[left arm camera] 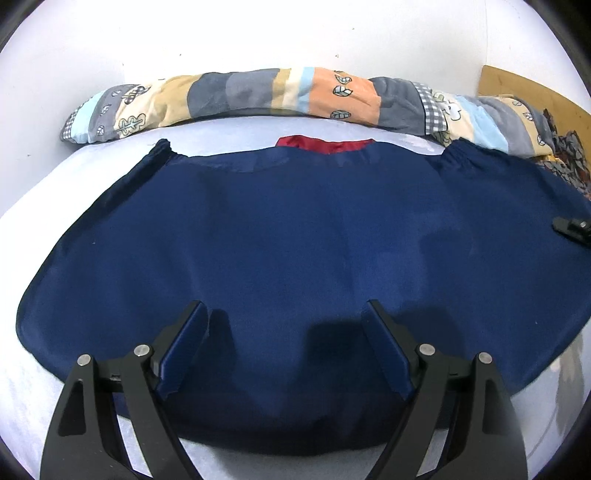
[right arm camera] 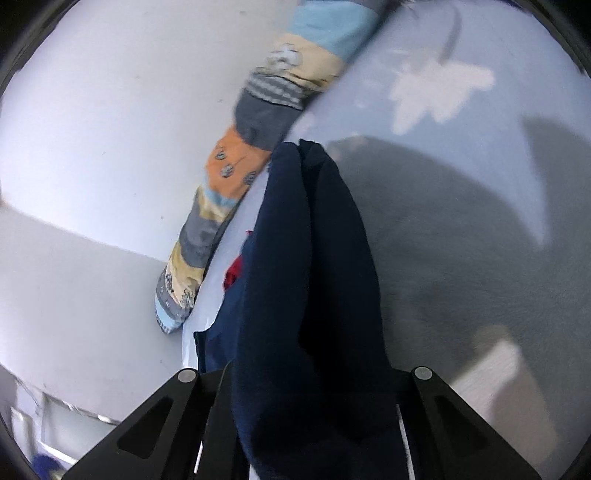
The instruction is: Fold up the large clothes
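A navy jacket (left arm camera: 295, 236) of smooth, faintly shiny cloth lies spread flat on the pale sheet (left arm camera: 92, 177), filling the middle of the left wrist view. Its gathered cuffs sit at 11 and 1 o'clock, and a strip of red lining (left arm camera: 325, 143) shows at the collar at 12 o'clock. Behind it, along the white wall (left arm camera: 258, 33), lies a long rolled patchwork quilt (left arm camera: 258, 94) in orange, grey, cream and light blue with leaf prints. A wooden board (left arm camera: 524, 86) shows at 2 o'clock.

The left gripper (left arm camera: 284, 314) hangs low over the near hem at 6 o'clock, its two blue-padded fingers (left arm camera: 184, 347) spread wide apart with nothing between them.

In the right wrist view the right gripper (right arm camera: 314, 391) is clamped on a thick bunched fold of the jacket (right arm camera: 306, 266), which drapes away toward 12 o'clock above the sheet (right arm camera: 461, 240); the quilt (right arm camera: 229, 177) runs diagonally at 11 o'clock
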A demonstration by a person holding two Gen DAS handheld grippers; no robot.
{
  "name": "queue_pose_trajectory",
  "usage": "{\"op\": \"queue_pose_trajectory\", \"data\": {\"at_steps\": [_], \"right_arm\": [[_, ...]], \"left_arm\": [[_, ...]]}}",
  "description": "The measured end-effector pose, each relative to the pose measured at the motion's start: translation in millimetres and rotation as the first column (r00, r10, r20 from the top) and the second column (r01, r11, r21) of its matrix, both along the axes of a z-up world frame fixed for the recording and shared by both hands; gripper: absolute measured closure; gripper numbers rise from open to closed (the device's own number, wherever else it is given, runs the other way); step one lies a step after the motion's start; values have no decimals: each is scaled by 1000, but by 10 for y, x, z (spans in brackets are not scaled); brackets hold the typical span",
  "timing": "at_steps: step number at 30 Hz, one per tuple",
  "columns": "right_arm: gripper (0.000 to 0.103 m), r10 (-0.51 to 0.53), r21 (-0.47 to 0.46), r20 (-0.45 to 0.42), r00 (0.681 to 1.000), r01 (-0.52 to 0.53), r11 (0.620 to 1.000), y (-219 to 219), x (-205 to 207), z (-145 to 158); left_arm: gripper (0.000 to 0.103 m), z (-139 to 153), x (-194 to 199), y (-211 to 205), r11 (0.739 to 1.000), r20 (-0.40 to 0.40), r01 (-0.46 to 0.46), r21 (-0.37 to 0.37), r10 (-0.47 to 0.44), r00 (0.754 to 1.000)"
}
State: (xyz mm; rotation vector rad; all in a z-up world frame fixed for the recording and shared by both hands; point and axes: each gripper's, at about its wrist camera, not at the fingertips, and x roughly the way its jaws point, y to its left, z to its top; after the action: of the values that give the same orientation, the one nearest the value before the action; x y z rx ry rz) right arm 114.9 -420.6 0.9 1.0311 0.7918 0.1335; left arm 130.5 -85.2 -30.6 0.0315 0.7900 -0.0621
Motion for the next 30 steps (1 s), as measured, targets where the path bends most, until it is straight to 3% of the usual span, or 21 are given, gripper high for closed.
{"op": "queue_pose_trajectory", "data": {"at_steps": [2,5,6,9,11,13,14,16,19,21,22,25,30], "right_arm": [[91,8,-7,14,1000,-7,1000,49,-8,72],[91,25,-31,25,999,-24,999,112,8,129],[91,27,-46,26,999,-26,999,137,15,162],[91,32,-42,42,999,-30,999,155,34,205],[91,39,-59,47,998,-37,998,198,73,244],[91,45,-68,51,998,-42,997,210,78,247],[91,49,-67,53,997,-45,997,214,77,249],[91,51,-62,51,997,-48,997,218,70,243],[91,51,-56,52,997,-48,997,210,96,243],[91,50,-57,52,997,-47,997,218,100,243],[91,51,-56,52,997,-48,997,216,85,245],[91,56,-57,50,997,-53,997,224,126,239],[90,56,-62,52,997,-53,997,268,163,316]], "left_arm": [[12,-155,96,-60,999,-69,25,24,-23,997],[13,-133,94,-88,999,-61,27,46,-24,998],[17,-89,63,-64,999,-41,20,33,-19,999],[17,127,-34,-14,1000,90,-11,11,10,996],[17,83,74,-67,999,55,2,40,-5,998],[14,-172,245,-141,997,-72,46,63,-41,997],[14,-175,239,-136,997,-53,42,63,-39,998],[14,-141,230,-101,999,-50,28,42,-26,998],[15,6,113,-19,1000,52,-30,7,30,998],[15,-39,192,-61,1000,11,0,4,0,1000],[11,-148,256,-120,999,-52,39,10,-39,998],[9,-121,291,-128,998,-60,58,23,-56,997],[10,165,269,235,997,-21,-14,-70,12,1000]]}}
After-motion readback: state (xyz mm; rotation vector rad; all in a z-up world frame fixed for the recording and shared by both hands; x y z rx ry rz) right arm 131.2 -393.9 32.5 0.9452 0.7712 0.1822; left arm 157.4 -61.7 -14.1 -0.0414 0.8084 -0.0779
